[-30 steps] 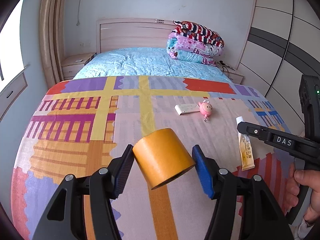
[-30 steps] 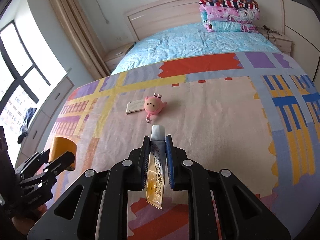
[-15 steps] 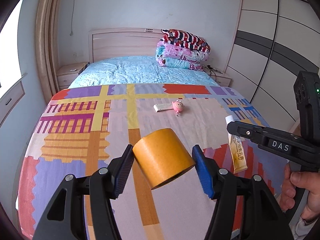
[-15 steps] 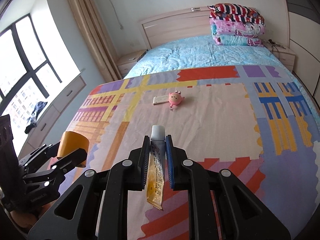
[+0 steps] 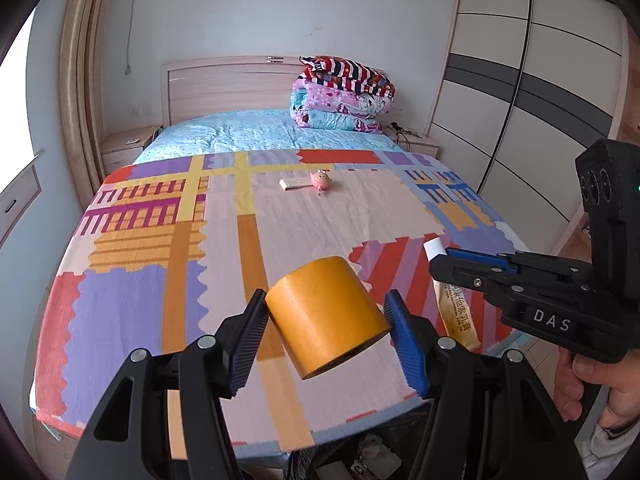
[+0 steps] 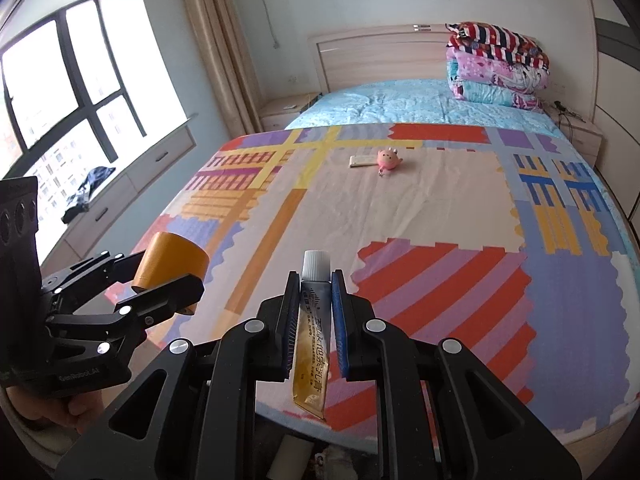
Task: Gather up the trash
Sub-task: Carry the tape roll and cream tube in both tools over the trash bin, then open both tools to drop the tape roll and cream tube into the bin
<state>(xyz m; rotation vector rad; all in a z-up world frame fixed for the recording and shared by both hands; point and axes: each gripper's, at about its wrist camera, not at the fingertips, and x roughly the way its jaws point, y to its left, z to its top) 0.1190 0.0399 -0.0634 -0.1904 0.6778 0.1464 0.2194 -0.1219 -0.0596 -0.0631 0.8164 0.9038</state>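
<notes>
- Left tool (image 5: 326, 322): blue pads clamped on an orange tape roll (image 5: 326, 316), one pad on each curved side; roll tilted, its open end facing down toward the camera, held above the bed's near edge.
- Right tool (image 6: 316, 312): pads pressed together on an ointment tube (image 6: 314, 336), white cap pointing forward past the tips, crimped tail hanging back below them.
- Well ahead of both tools, on the patchwork bedspread (image 6: 440, 216): pink pig toy (image 6: 387, 159) touching a small white packet (image 6: 361, 161).

Orange tape roll (image 5: 326, 316) held tilted between left gripper (image 5: 326, 330) pads, above foot of bed. Yellow-and-grey ointment tube (image 6: 314, 332), white cap forward, clamped near cap in right gripper (image 6: 316, 316), crimped end hanging.
</notes>
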